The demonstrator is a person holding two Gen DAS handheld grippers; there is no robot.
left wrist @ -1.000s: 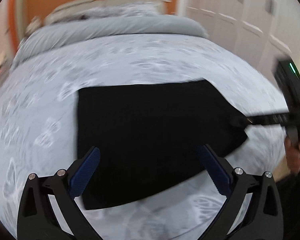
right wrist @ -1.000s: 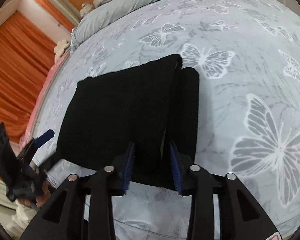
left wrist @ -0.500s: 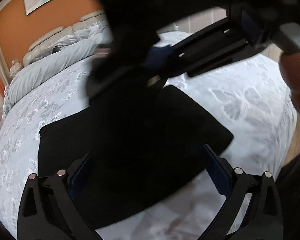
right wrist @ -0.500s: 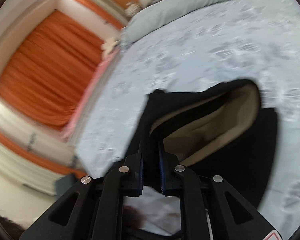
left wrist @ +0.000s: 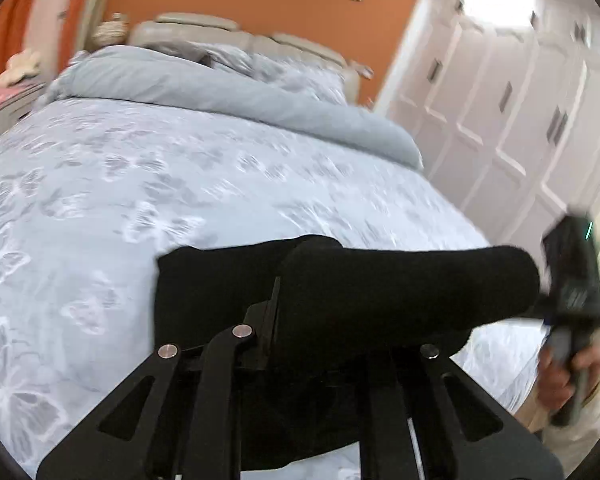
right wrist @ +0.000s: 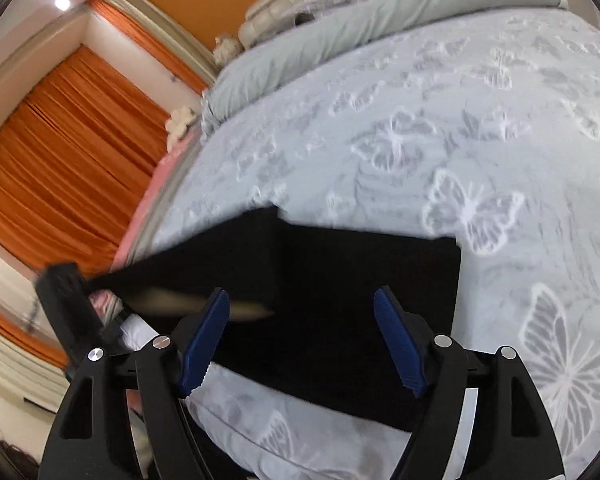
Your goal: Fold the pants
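Black pants (left wrist: 380, 292) pinched in closed left tongs (left wrist: 276, 320), right tongs (right wrist: 300, 340) just spread wide, empty

Butterfly-print bed (right wrist: 480, 128) with black pants (right wrist: 360, 300) near its front edge, grey duvet (left wrist: 220, 92) rolled at the head

Both wrist views close, angled down – share bed (left wrist: 180, 168), pants (right wrist: 360, 280).

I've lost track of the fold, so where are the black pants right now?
The black pants lie at the near edge of the butterfly-print bed, one edge lifted in the shut left gripper.
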